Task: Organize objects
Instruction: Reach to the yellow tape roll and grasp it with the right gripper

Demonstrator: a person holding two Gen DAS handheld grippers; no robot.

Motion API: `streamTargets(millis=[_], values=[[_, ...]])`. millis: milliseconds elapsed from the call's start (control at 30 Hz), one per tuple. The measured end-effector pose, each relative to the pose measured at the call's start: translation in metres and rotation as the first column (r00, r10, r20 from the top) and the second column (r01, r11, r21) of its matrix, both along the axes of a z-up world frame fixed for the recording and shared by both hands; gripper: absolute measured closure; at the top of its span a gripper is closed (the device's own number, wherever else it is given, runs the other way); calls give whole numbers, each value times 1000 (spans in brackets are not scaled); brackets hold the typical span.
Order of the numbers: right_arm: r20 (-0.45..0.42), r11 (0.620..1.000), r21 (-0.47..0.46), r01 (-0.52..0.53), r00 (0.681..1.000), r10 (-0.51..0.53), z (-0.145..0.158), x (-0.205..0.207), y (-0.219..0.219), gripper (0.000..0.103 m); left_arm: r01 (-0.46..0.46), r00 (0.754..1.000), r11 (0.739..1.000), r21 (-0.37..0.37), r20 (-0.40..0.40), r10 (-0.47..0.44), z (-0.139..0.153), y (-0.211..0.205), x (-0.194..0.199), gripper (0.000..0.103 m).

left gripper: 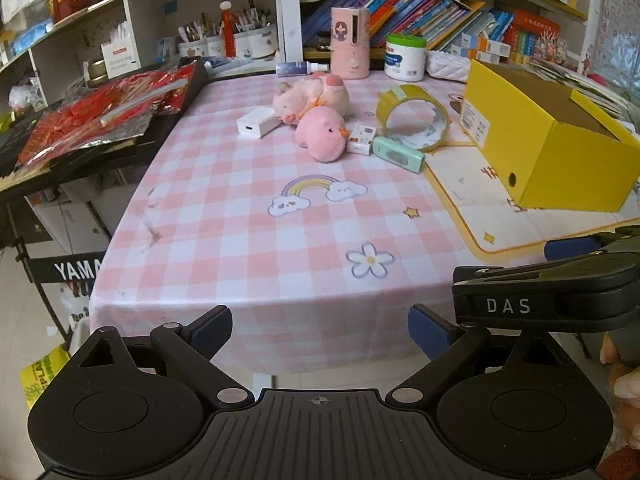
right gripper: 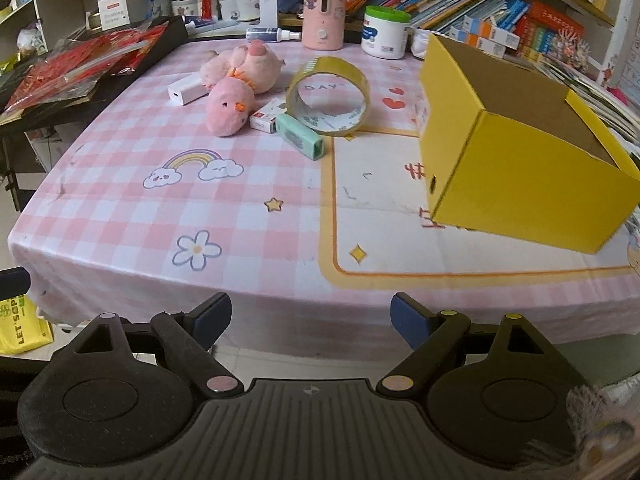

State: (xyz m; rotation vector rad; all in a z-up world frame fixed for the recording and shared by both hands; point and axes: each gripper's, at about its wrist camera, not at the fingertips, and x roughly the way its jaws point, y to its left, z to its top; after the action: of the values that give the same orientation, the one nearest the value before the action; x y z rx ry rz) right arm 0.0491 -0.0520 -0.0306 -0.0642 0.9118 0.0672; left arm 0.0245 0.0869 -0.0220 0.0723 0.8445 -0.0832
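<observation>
Here the worktop (right gripper: pixel 120 208) wears a pink checked cloth, and nearly all the loose things sit in a cluster toward eleven and twelve o'clock in the right wrist view. Furthest left in that cluster lies a white charger block (right gripper: pixel 185 90), touching the larger pink plush toy (right gripper: pixel 256 65) behind it. In front of that toy, toward six o'clock of it, lies a smaller pink plush chick (right gripper: pixel 229 109) with an orange beak. Just right of the chick is a small white box (right gripper: pixel 267 117), and against its right side rests a mint-green case (right gripper: pixel 301 134), angled toward five o'clock. Behind the case a roll of yellow tape (right gripper: pixel 329 95) stands on its edge, its open hole facing the camera. At two to three o'clock an open yellow cardboard box (right gripper: pixel 516 168) sits on a cream mat with a yellow border (right gripper: pixel 384 216), well apart from the cluster. Along the far edge at twelve o'clock stand a pink humidifier (right gripper: pixel 323 10) and a white tub with a green lid (right gripper: pixel 385 32). The left tool (left gripper: pixel 320 330) is held over the near edge of the worktop with its jaws spread wide and nothing between them. The right tool (right gripper: pixel 311 318) is likewise wide open and empty, also over the near edge.
</observation>
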Motion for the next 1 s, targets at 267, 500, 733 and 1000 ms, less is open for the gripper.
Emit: streamTargets(millis=[267, 500, 733, 1000], values=[[0, 999, -6, -37, 999, 37, 1, 41, 5, 17, -40, 999, 999, -11, -2, 40, -1, 4, 37, 4], [41, 998, -3, -61, 997, 61, 9, 78, 3, 17, -67, 998, 997, -31, 2, 67, 0, 2, 72, 4], [85, 998, 21, -57, 995, 55, 16, 112, -7, 17, -58, 998, 998, -10, 14, 58, 4, -10, 99, 4], [81, 997, 39, -72, 994, 68, 16, 148, -10, 17, -94, 995, 996, -5, 17, 94, 4, -9, 126, 4]])
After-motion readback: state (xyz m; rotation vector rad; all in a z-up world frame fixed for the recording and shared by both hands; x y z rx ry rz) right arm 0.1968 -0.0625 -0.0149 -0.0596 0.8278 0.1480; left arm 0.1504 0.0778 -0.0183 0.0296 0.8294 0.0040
